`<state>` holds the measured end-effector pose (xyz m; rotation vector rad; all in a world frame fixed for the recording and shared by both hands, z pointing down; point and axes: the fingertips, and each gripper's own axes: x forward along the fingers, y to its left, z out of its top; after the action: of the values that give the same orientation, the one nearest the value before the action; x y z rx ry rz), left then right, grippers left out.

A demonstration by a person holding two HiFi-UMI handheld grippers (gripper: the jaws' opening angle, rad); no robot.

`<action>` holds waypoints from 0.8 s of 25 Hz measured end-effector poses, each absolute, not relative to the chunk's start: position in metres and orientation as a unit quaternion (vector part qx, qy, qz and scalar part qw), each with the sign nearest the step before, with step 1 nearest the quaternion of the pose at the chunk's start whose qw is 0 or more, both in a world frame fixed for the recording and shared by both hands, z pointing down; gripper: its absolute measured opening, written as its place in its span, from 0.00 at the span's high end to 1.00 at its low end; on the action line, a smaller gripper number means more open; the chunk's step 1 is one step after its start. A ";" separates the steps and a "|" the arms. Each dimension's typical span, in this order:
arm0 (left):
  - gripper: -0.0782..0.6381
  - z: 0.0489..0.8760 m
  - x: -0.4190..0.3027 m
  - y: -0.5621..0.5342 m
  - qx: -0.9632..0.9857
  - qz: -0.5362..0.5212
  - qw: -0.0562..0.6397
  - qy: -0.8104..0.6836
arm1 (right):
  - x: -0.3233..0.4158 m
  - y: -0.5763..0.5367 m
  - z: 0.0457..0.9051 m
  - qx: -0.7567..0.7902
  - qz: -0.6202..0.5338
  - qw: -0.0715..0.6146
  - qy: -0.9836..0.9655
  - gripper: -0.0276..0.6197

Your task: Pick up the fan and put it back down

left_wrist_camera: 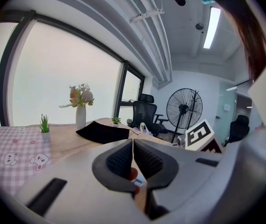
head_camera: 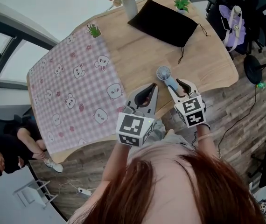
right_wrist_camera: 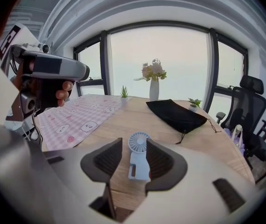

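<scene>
When read from the left, showed a pink checked cloth (head_camera: 72, 85) over the table's (head_camera: 137, 55) left half, with a small plant (head_camera: 94, 30) at its far edge. Then a vase of flowers (head_camera: 129, 3) on the far edge. Next, saw left gripper (head_camera: 152, 87) at the table's near edge, jaws pressed together, nothing gripped. Just right of it, found the fan (head_camera: 164, 73) lying flat on bare wood by that near edge, head pointing away, handle toward the person. Had right gripper (head_camera: 175, 85) straddling the handle: jaws apart at middling width, gap visible on one side, not clamped. Further right, noted black pouch (head_camera: 163, 21) toward the far right corner, second plant (head_camera: 182, 4) behind it.
</scene>
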<state>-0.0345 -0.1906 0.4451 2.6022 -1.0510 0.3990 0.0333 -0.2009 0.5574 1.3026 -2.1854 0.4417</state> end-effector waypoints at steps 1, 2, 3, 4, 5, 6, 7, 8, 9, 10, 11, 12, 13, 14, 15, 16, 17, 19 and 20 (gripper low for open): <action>0.87 0.447 -0.034 -0.192 0.907 0.140 0.154 -0.366 | 0.033 -0.202 0.561 0.484 0.166 0.279 -0.812 0.71; 0.87 0.449 -0.034 -0.195 0.907 0.140 0.155 -0.365 | 0.033 -0.204 0.565 0.484 0.168 0.282 -0.811 0.70; 0.87 0.450 -0.034 -0.197 0.907 0.141 0.156 -0.365 | 0.033 -0.204 0.570 0.482 0.171 0.286 -0.811 0.70; 0.87 0.452 -0.034 -0.199 0.907 0.142 0.158 -0.364 | 0.033 -0.205 0.575 0.480 0.173 0.290 -0.810 0.69; 0.87 0.454 -0.034 -0.201 0.907 0.143 0.159 -0.364 | 0.033 -0.206 0.580 0.479 0.174 0.295 -0.808 0.68; 0.87 0.455 -0.034 -0.203 0.907 0.144 0.160 -0.363 | 0.033 -0.206 0.585 0.477 0.177 0.300 -0.807 0.67; 0.87 0.456 -0.034 -0.205 0.906 0.145 0.162 -0.362 | 0.033 -0.207 0.590 0.474 0.179 0.305 -0.806 0.67; 0.87 0.457 -0.034 -0.207 0.906 0.146 0.163 -0.361 | 0.033 -0.207 0.595 0.473 0.182 0.309 -0.805 0.66; 0.87 0.458 -0.034 -0.209 0.906 0.146 0.164 -0.361 | 0.032 -0.208 0.599 0.471 0.184 0.313 -0.804 0.66; 0.87 0.459 -0.034 -0.210 0.906 0.147 0.165 -0.360 | 0.032 -0.208 0.602 0.471 0.186 0.315 -0.803 0.65; 0.87 0.459 -0.034 -0.211 0.907 0.147 0.167 -0.359 | 0.031 -0.209 0.605 0.470 0.188 0.317 -0.802 0.64; 0.87 0.460 -0.034 -0.212 0.907 0.148 0.168 -0.357 | 0.031 -0.209 0.609 0.469 0.190 0.319 -0.801 0.63; 0.87 0.462 -0.034 -0.214 0.907 0.149 0.170 -0.356 | 0.030 -0.209 0.613 0.469 0.193 0.322 -0.800 0.63; 0.87 0.463 -0.034 -0.215 0.907 0.150 0.171 -0.355 | 0.030 -0.210 0.617 0.468 0.195 0.325 -0.798 0.62; 0.87 0.464 -0.035 -0.216 0.907 0.150 0.172 -0.354 | 0.030 -0.210 0.621 0.468 0.197 0.329 -0.796 0.61; 0.87 0.466 -0.035 -0.217 0.907 0.150 0.173 -0.354 | 0.030 -0.209 0.625 0.467 0.199 0.333 -0.794 0.60; 0.87 0.467 -0.036 -0.218 0.907 0.151 0.174 -0.353 | 0.030 -0.209 0.629 0.467 0.202 0.337 -0.792 0.60; 0.87 0.469 -0.036 -0.220 0.907 0.152 0.177 -0.352 | 0.030 -0.210 0.634 0.467 0.205 0.340 -0.790 0.59; 0.87 0.470 -0.037 -0.221 0.907 0.153 0.178 -0.351 | 0.030 -0.211 0.636 0.467 0.205 0.342 -0.790 0.58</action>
<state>-0.0366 -0.2213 0.4700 2.5646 -0.9918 0.4337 0.0300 -0.2113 0.6362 1.2142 -2.0533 0.5331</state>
